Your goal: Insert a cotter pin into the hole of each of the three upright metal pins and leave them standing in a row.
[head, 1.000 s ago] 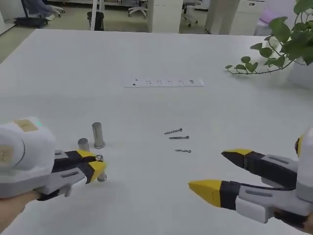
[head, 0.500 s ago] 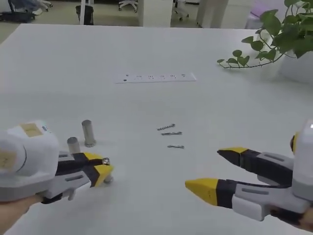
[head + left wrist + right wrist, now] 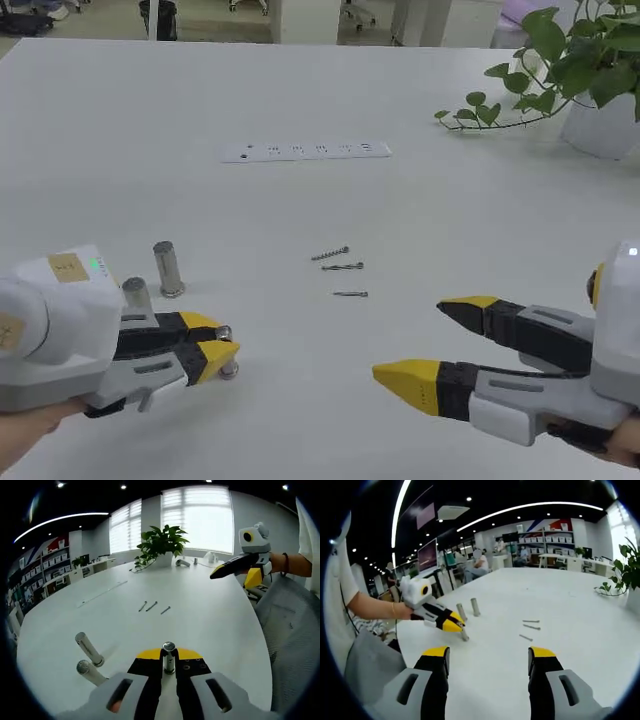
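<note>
Metal pin (image 3: pixel 168 655) stands clamped in the left tool (image 3: pixel 219 337).

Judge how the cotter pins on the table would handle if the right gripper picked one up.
The cotter pins look thin and small, so probably light and easily nudged aside. Lying flat on the smooth table, one may slide or roll before the open right gripper pinches it.

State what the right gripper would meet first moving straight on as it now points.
Likely the nearest cotter pin, if low enough; otherwise the metal pin in the left gripper. Height is unclear.
</note>
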Tool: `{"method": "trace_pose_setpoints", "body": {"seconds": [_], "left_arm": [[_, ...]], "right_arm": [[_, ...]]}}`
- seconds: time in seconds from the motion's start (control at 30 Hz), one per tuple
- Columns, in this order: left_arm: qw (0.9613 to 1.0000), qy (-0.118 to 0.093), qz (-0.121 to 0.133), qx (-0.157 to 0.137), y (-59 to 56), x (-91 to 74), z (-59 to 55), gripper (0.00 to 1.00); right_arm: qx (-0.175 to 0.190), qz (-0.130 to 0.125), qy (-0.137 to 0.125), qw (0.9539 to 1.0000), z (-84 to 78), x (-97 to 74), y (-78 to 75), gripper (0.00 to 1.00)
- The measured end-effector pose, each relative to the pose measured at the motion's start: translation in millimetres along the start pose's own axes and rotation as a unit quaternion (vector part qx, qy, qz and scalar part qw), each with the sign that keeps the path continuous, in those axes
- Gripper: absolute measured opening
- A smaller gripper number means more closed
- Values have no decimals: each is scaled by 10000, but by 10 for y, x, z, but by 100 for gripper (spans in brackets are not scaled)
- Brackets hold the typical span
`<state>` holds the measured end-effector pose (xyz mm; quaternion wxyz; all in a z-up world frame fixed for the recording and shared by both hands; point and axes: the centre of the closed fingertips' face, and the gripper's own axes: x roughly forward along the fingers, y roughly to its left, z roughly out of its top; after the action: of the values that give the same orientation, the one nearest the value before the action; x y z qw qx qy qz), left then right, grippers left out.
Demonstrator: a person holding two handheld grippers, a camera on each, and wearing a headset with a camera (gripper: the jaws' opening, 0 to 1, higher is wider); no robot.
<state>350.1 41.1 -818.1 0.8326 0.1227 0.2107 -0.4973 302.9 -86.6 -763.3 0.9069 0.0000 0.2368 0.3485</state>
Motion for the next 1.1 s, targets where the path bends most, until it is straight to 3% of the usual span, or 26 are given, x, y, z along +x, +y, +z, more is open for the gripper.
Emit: {"method": "trace_pose_setpoints", "body": {"seconds": [0.23,0.43,0.6,0.87,1.1], "left_arm": [[9998,-37,-156,134,-26,3,12,7],[9997,-18,-144,193,-12,10,15,7],[9997,-126,-158,157,-3,18,70,8],[9997,-175,-165,-3,-3,17,115,19],[9996,-213,-109,-127,-47,-37,154,26]], "right_arm": [[-68,27,97,9999,-20,30,-2,65],[-43,61,213,9997,-71,69,9,65],[11,97,256,9996,-113,82,10,65],[36,87,317,9995,-117,98,-34,62],[-42,177,474,9987,-95,160,-96,54]]}}
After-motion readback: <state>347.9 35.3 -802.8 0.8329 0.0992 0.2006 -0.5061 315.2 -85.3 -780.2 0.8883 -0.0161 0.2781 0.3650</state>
